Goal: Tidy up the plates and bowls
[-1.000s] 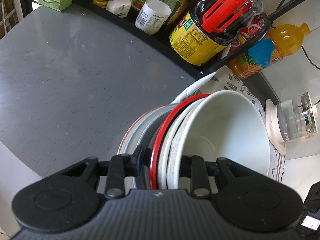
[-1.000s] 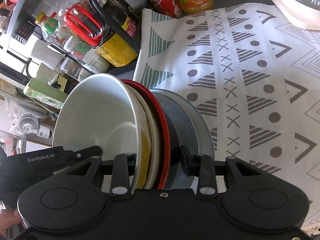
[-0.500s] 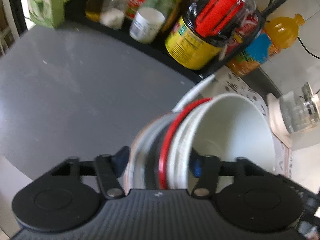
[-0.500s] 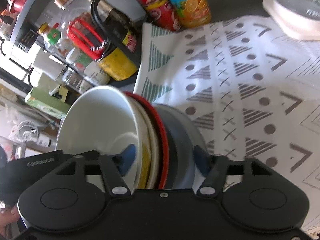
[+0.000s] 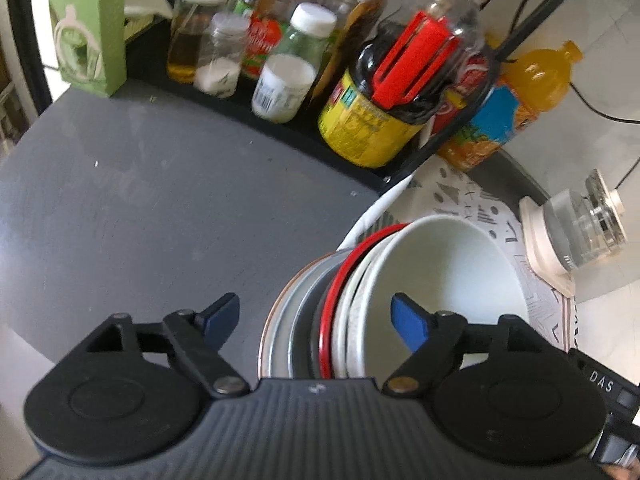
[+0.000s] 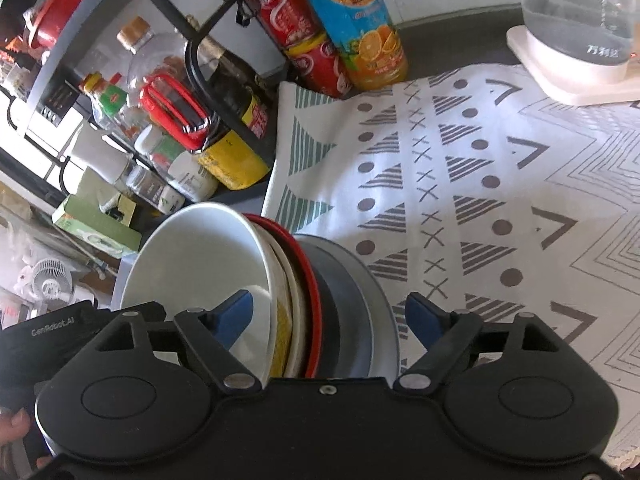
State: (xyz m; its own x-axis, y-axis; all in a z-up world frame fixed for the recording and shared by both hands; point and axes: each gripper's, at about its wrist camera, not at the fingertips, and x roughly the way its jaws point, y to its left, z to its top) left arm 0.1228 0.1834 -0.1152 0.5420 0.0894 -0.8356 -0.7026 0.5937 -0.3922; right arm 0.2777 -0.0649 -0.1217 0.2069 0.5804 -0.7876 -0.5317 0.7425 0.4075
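A stack of dishes stands where the grey counter meets the patterned cloth. A white bowl (image 5: 448, 268) (image 6: 200, 256) lies on top. Under it are pale plates, a red plate (image 5: 340, 280) (image 6: 310, 276) and a grey plate (image 5: 288, 312) (image 6: 372, 304). My left gripper (image 5: 314, 308) straddles the stack's near rim from one side. Its jaws are opening and the blue pads stand off the dishes. My right gripper (image 6: 328, 305) straddles the rim from the opposite side. Its jaws are opening too, with neither pad touching.
A black rack (image 5: 436, 148) with oil, sauce and spice bottles lines the back of the grey counter (image 5: 140, 200). An orange juice bottle (image 6: 356, 28) and red cans stand beside it. A glass kettle (image 6: 580, 20) on a white base sits on the patterned cloth (image 6: 500, 180).
Both grippers were shut on the stack's rim. Their jaws have spread wide and let go. Both have lifted slightly, and the stack stays in place.
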